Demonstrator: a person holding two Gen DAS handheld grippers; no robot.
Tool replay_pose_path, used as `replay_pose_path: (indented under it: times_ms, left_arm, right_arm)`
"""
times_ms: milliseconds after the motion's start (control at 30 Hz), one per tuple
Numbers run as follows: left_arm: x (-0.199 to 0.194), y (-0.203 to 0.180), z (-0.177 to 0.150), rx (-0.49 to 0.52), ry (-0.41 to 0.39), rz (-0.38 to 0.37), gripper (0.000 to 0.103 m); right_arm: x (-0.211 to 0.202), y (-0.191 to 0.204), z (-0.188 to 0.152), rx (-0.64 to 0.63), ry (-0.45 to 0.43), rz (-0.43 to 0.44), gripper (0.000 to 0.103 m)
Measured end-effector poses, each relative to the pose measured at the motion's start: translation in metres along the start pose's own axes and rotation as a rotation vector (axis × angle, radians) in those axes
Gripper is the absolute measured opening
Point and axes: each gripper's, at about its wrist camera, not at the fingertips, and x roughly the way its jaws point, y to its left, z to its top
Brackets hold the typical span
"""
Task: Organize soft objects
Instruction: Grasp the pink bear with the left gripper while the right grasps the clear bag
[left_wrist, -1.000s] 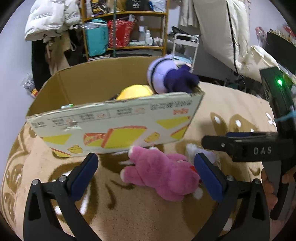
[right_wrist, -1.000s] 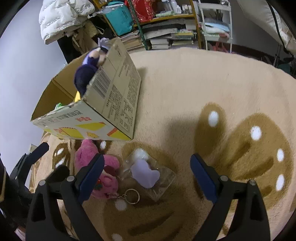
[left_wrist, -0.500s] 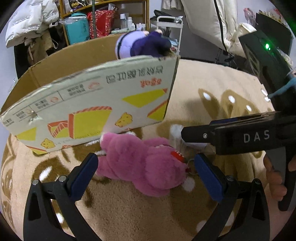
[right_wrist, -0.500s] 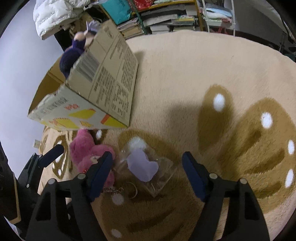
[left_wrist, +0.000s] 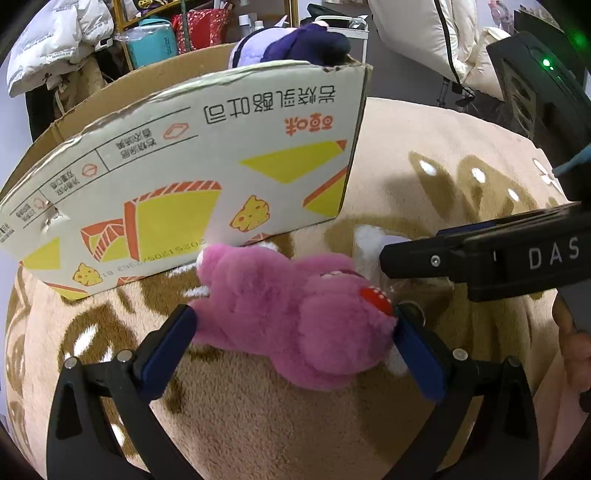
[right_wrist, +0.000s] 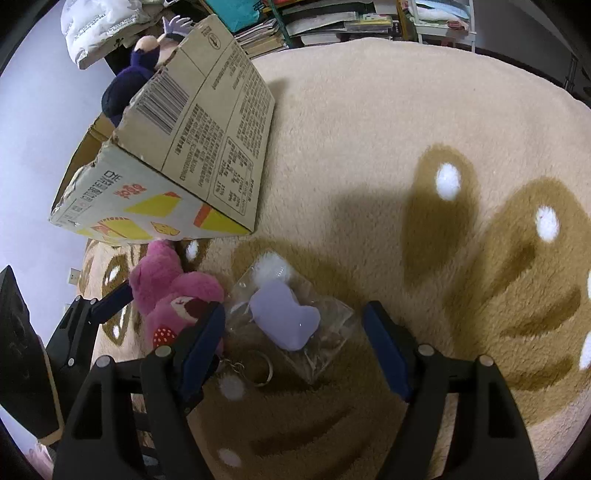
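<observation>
The printed cardboard box (left_wrist: 192, 177) fills the upper left, already holding toys; below it the pink plush bear (left_wrist: 295, 317) lies between the spread left claw (left_wrist: 295, 332); the right claw (right_wrist: 295, 339), also spread, straddles a bagged lilac keychain plush (right_wrist: 284, 319)

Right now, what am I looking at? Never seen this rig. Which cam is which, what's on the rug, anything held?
No robot: a person holds a two-finger tool in each hand, each with a fisheye camera looking along its fingers. Left view: the left tool is open, its fingers on either side of a pink plush toy lying on the rug beside a cardboard box. Right view: the right tool is open around a bagged purple keychain. Nothing is lifted yet.
</observation>
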Motion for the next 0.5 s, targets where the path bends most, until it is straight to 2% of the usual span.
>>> replay_pose_path:
  times_ms: [133, 200, 333, 467, 500]
  left_arm:
    - [-0.002, 0.005, -0.003, -0.004, 0.004, -0.009, 0.103]
    - [-0.003, 0.010, -0.005, -0.021, 0.015, -0.023, 0.103]
    - [-0.005, 0.016, -0.007, -0.049, 0.026, -0.033, 0.103]
    - [-0.003, 0.020, -0.010, -0.085, 0.037, -0.050, 0.103]
    - [-0.002, 0.022, -0.010, -0.099, 0.041, -0.058, 0.102]
  right_arm:
    - [0.003, 0.004, -0.002, -0.025, 0.009, -0.022, 0.081]
    - [0.005, 0.010, -0.002, -0.044, 0.012, -0.058, 0.074]
    - [0.008, 0.015, -0.003, -0.051, 0.012, -0.078, 0.073]
    - [0.010, 0.020, -0.005, -0.072, 0.014, -0.106, 0.064]
    - [0.010, 0.021, -0.005, -0.076, 0.014, -0.108, 0.060]
